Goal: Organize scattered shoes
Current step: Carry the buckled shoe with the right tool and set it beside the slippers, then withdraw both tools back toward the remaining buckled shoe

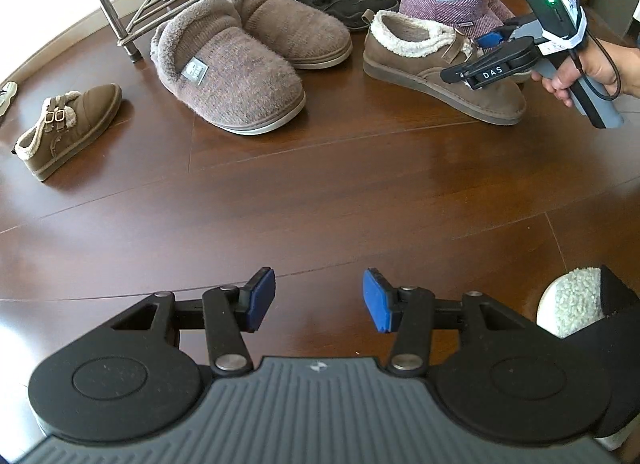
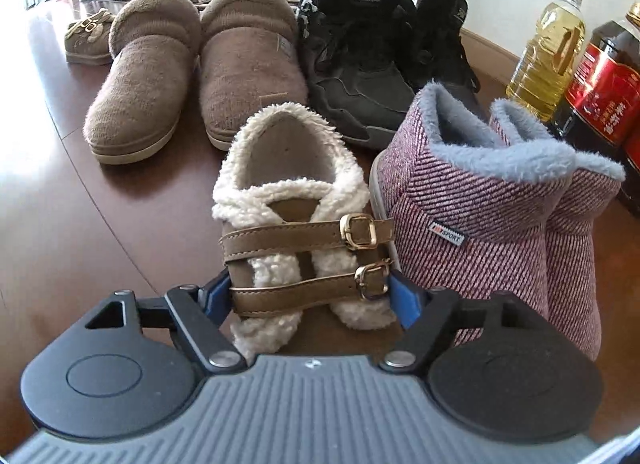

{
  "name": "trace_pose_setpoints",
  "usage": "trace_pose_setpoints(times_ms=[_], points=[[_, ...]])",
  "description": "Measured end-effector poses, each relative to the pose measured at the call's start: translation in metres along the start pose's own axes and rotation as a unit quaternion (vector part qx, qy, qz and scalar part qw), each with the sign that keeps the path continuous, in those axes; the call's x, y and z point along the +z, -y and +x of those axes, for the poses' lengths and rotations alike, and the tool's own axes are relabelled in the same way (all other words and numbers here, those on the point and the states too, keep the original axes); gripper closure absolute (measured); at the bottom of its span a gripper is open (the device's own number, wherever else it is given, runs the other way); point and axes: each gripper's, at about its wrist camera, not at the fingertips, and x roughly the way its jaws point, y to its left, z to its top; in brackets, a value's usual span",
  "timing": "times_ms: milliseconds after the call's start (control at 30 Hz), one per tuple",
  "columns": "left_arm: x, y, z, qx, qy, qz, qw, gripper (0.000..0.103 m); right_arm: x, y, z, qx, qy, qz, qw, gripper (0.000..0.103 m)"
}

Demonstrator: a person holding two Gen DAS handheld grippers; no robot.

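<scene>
One buckled shoe (image 2: 304, 232) betw. right tool (image 2: 310, 290) pads, seemingly touching.

I see a home, likely an entryway: worn slippers and boots crowd a dark brown wooden floor (image 1: 320, 191) beside a steel shoe rack (image 1: 120, 15) and yellow cooking-oil bottles (image 2: 548, 59).

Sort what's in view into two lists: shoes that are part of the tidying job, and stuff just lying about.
Part of the job:
- buckle shoe between the right gripper pads
- matching buckle shoe, off alone
- fuzzy brown slippers
- black sneakers
- striped purple boots

Just lying about:
- oil bottles
- metal rack
- left gripper, open, idle
</scene>
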Motion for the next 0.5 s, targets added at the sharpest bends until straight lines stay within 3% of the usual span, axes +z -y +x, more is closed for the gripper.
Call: trace_pose_setpoints(times_ms=[200,300,367,500], points=[[0.001,-0.001,0.003,-0.002,0.002,-0.005,1.0000,0.049,0.002,-0.003,0.005,-0.017,-0.006,-0.010,1.000,0.022],[-0.002,-0.006,0.004,0.000,0.002,-0.017,0.9999,0.049,0.008,-0.013,-0.012,-0.033,0.002,-0.003,0.999,0.022],[-0.004,-0.013,0.006,0.003,-0.002,-0.037,0.9993,0.048,0.014,-0.021,-0.046,-0.011,0.057,0.026,0.998,0.007],[-0.010,-0.030,0.012,0.008,-0.013,-0.082,0.9965,0.049,0.034,-0.046,-0.063,0.083,0.075,0.037,0.993,0.007]])
